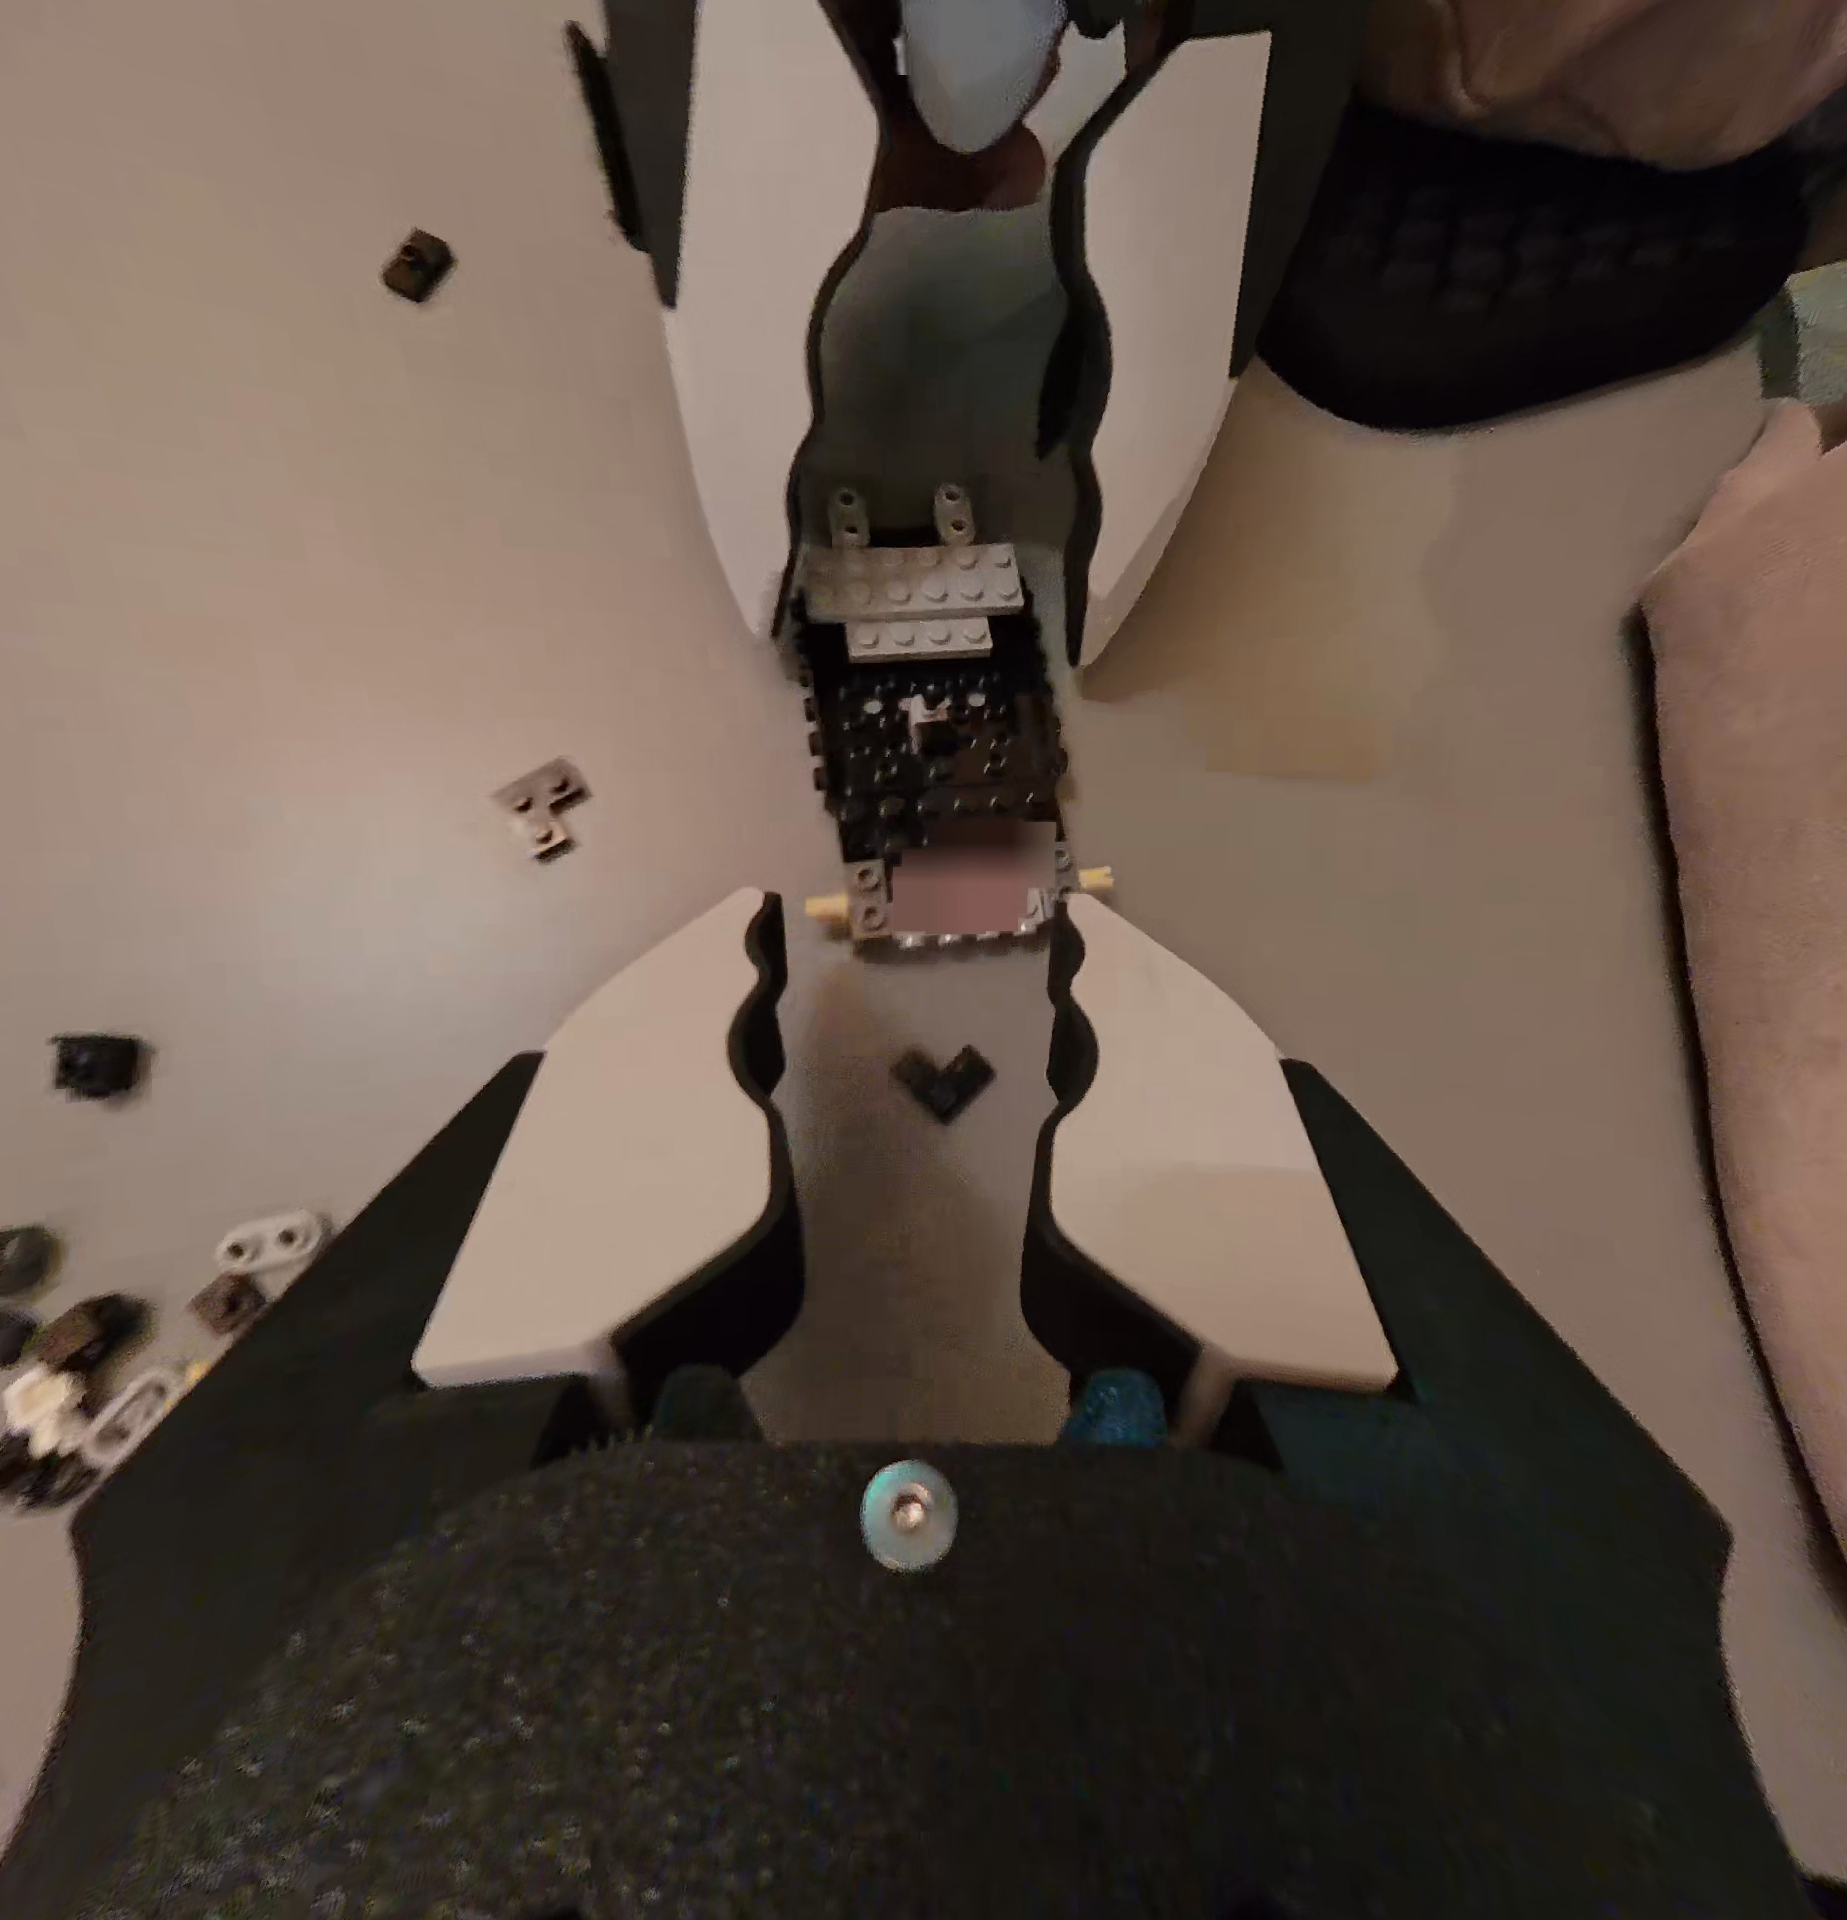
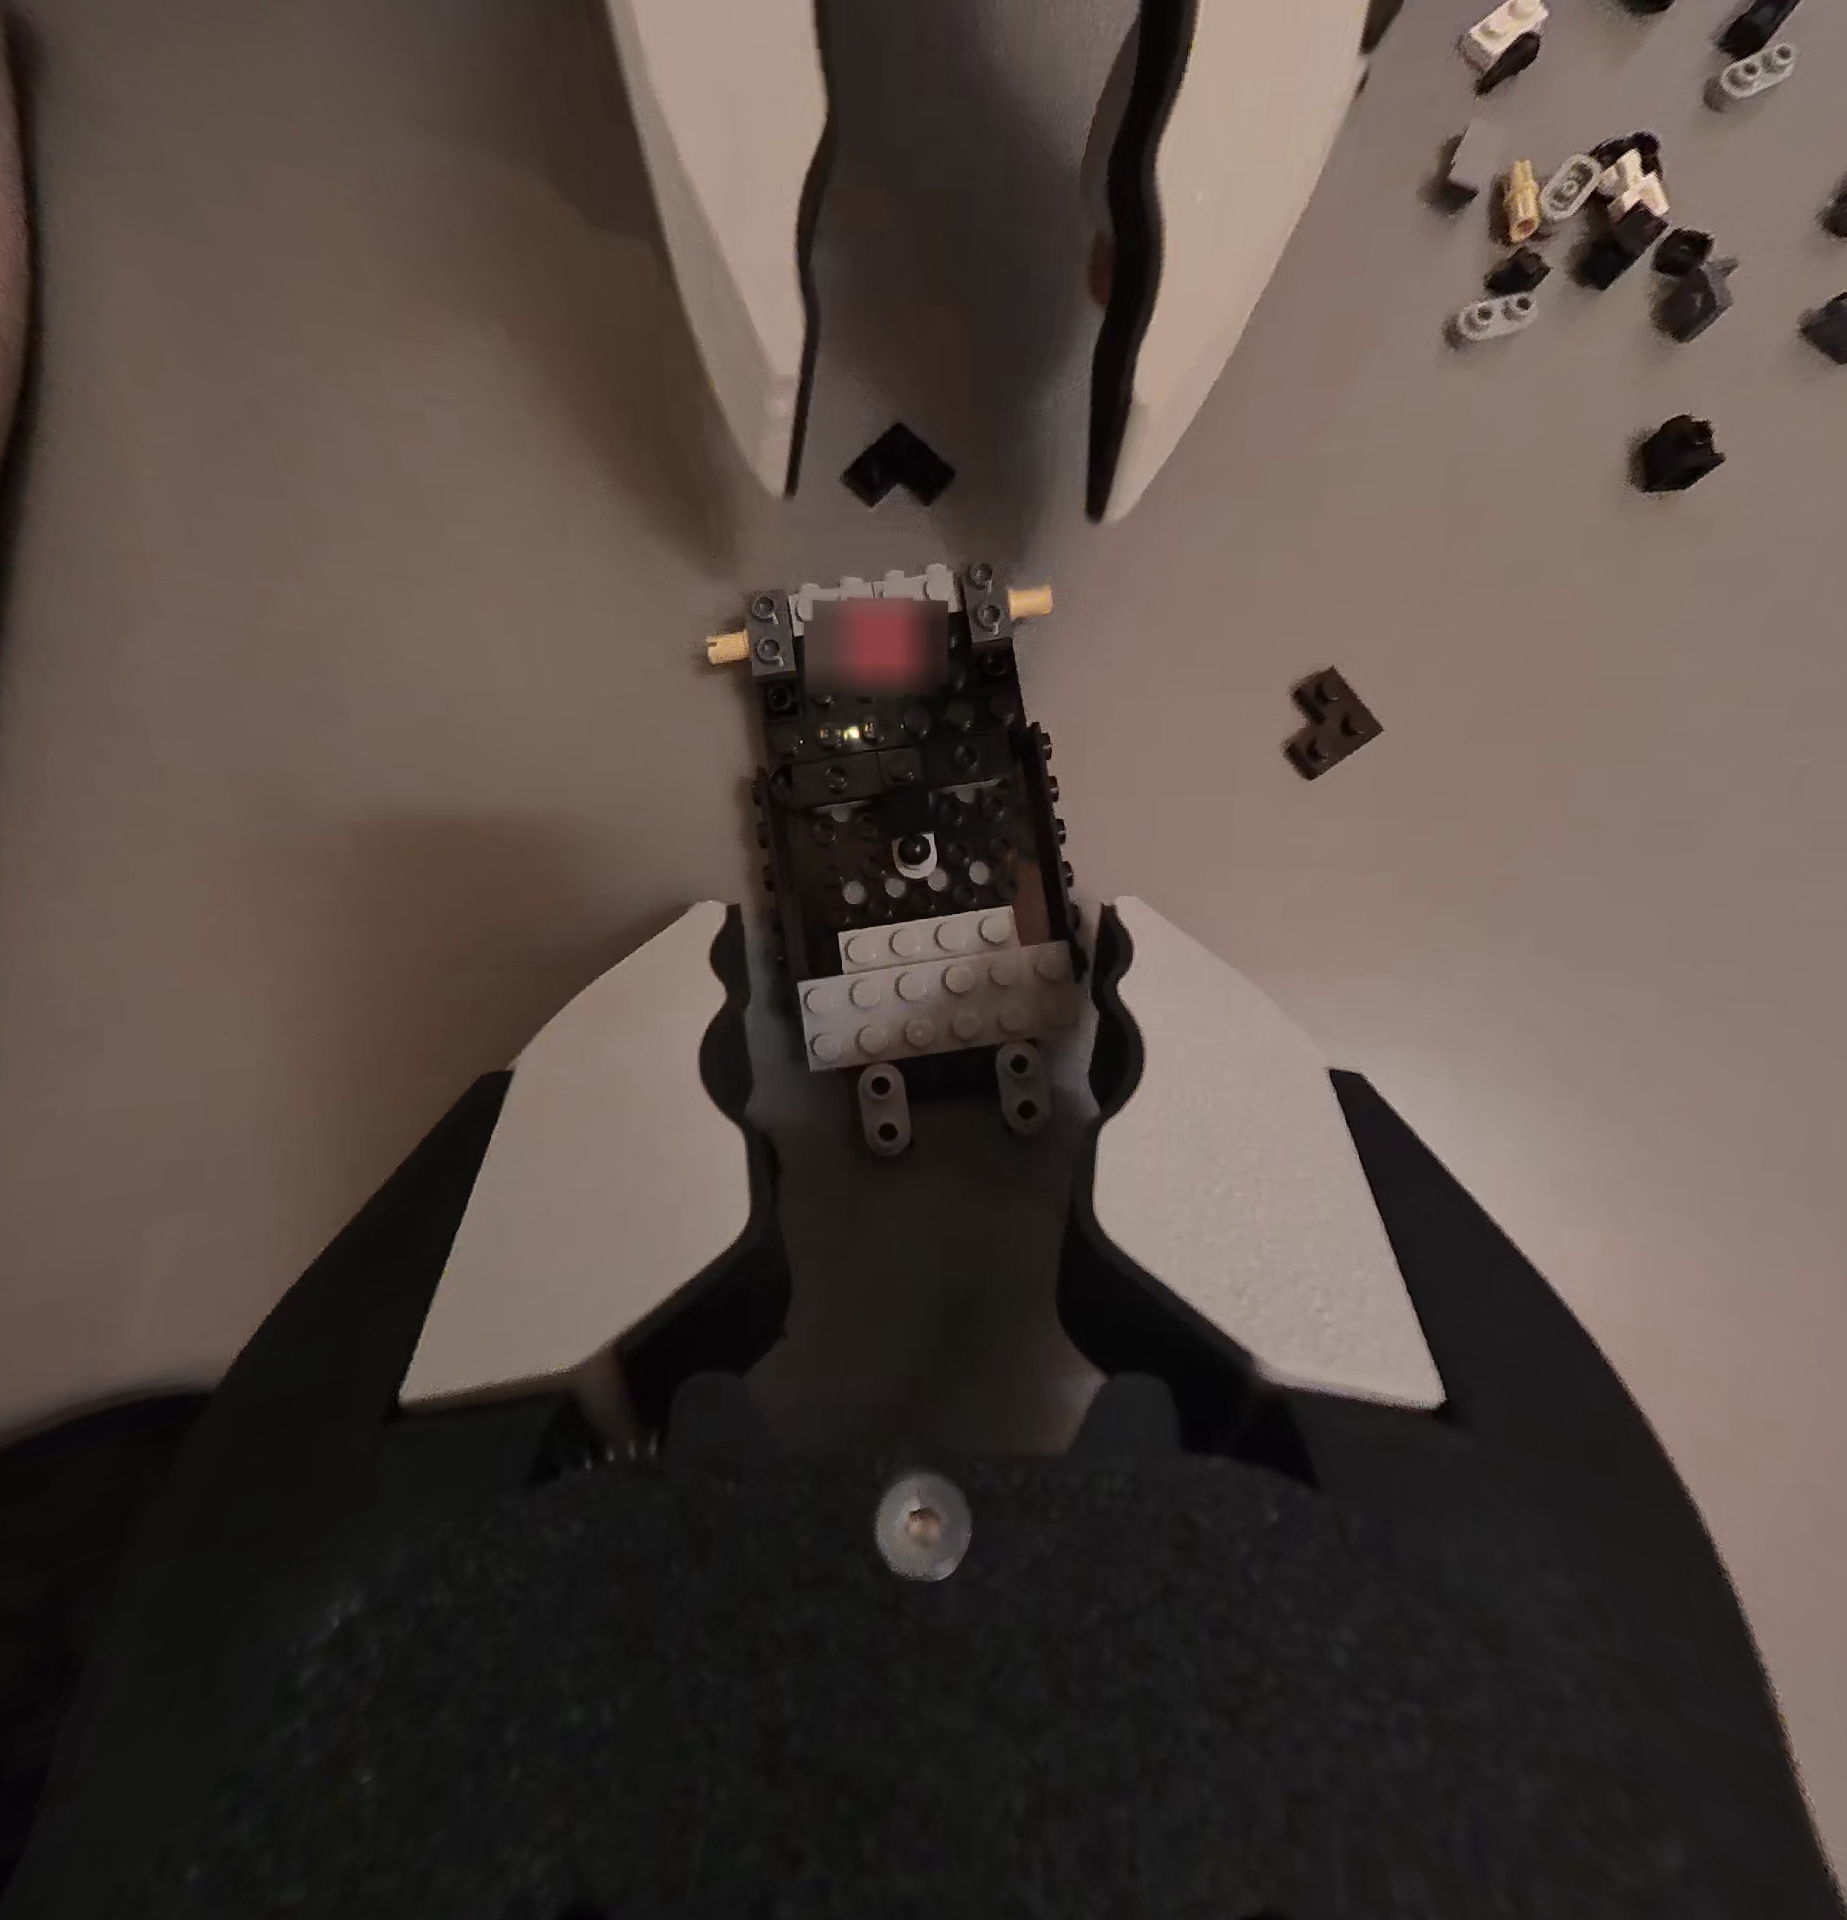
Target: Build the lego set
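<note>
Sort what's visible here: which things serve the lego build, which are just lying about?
In the job:
black and grey lego chassis
small black corner plate
loose pile of small pieces
left gripper
right gripper

Lying about:
pink cushion
dark woven basket

Loose parts pile [image 1: 57, 1382] at left edge is motion-blurred, shapes unclear; dark basket [image 1: 1521, 281] upper right is cropped.

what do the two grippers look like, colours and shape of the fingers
Both look alike. The left gripper has two broad white fingers that taper to the tips, each lined on the inner edge with a wavy black pad. They sit on a grainy black body with a round silver screw in the middle. The right gripper has the same white fingers, black pads and screw. No cables or sleeves show.
</note>
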{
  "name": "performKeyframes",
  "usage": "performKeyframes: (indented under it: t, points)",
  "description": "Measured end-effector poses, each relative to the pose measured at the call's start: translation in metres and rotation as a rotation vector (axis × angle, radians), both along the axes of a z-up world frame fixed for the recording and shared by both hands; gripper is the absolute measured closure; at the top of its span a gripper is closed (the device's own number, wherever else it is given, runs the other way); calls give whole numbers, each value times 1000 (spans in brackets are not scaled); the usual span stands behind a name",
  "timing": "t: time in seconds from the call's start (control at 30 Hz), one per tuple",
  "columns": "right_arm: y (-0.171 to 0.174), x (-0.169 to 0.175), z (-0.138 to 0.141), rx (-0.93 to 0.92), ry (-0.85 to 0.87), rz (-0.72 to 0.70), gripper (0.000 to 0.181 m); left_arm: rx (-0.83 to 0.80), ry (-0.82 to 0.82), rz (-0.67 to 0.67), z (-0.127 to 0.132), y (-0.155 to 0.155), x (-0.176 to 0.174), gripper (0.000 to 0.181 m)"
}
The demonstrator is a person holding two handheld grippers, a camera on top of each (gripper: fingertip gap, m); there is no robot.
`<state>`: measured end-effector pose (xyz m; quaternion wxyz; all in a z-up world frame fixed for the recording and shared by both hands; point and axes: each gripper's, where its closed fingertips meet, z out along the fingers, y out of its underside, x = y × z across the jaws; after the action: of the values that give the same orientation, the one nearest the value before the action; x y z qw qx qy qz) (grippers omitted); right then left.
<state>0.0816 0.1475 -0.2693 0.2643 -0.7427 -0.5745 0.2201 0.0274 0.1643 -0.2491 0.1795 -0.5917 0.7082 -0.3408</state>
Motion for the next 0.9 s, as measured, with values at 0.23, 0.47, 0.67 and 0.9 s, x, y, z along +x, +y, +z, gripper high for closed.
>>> performKeyframes:
  t: [0.23,0.47,0.67,0.9]
  points:
    - [-6,13,-1,-16,-51,18,120,27,46,-7,-18,0,-4,130]
    - [5,24,-4,11,-89,-22,125,64,49,-1,-26,-6,6,141]
    - [10,30,15,49,-28,-70,125,77,-6,34,-15,4,8,141]
    - [67,69,101,481,254,-508,145,287,-546,531,104,118,32,181]
